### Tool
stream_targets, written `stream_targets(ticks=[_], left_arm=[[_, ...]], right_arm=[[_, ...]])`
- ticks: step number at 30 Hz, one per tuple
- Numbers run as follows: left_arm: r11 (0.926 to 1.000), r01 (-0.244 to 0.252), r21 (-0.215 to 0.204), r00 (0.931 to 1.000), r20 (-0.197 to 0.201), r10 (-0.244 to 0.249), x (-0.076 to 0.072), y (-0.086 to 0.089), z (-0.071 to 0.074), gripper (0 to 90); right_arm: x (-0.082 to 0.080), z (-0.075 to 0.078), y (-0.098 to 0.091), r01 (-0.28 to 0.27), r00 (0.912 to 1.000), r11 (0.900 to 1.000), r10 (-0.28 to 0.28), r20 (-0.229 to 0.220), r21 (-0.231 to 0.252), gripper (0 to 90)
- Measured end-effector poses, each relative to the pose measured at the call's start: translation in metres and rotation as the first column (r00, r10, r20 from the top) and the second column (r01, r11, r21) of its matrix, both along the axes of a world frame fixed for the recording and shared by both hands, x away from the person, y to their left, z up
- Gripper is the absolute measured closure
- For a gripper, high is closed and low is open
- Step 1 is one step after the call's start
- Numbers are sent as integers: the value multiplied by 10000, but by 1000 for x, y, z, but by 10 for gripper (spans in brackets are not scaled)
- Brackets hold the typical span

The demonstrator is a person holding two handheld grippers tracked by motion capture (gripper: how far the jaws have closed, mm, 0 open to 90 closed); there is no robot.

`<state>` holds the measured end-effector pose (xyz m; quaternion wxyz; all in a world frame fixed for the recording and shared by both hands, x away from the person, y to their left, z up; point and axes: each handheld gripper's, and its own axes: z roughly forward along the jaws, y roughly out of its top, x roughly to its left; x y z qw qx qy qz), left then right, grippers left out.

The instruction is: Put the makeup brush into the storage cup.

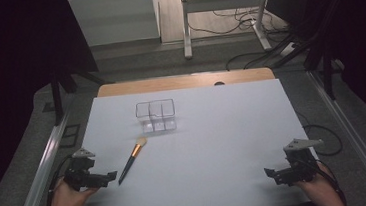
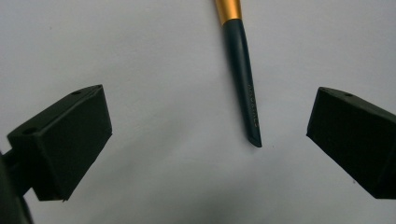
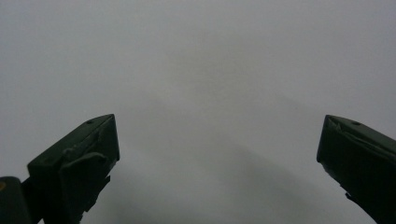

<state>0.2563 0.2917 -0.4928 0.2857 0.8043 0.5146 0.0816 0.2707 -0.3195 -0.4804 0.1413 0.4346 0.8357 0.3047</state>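
Observation:
A makeup brush [image 1: 131,161] with a dark handle, a gold ferrule and pale bristles lies slanted on the white table [image 1: 215,145]. Its handle end points toward my left gripper [image 1: 111,176], which rests open just left of it at the table's near left. In the left gripper view the dark handle [image 2: 243,79] lies between the two wide-apart jaws, nearer the right one, touching neither. My right gripper [image 1: 269,174] stands open at the near right over bare white surface. A clear plastic organiser box [image 1: 156,116] with compartments stands beyond the brush, toward the table's middle back.
A wooden strip [image 1: 184,82] edges the table's far side. Metal rails [image 1: 41,170] run along both sides. Beyond the table stand a desk frame [image 1: 223,14] and loose cables on the floor.

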Motion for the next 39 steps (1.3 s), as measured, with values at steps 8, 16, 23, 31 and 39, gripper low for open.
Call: stream_targets(ticks=[8, 16, 23, 31, 39], left_arm=[[9993, 298, 234, 9993, -223, -292, 7, -7, 3, 8], [9975, 576, 406, 9974, -463, -557, 15, -13, 7, 11], [9930, 843, 822, 9939, -774, -780, 26, -21, 10, 15], [9889, 994, 1106, 9916, -931, -893, 35, -28, 11, 16], [9870, 1090, 1181, 9893, -1097, -961, 46, -32, 12, 16]], right_arm=[[0, 1, -1, 27, 10000, 10000, -27, 9, -3, 0], [1, 0, -1, 74, 10000, 10000, -74, 13, -22, 0], [1, 0, -1, 75, 10000, 10000, -75, -8, -19, 0], [0, 0, -1, 81, 10000, 10000, -81, 20, 10, 0], [0, 0, -1, 112, 9999, 9999, -113, 49, 85, 0]])
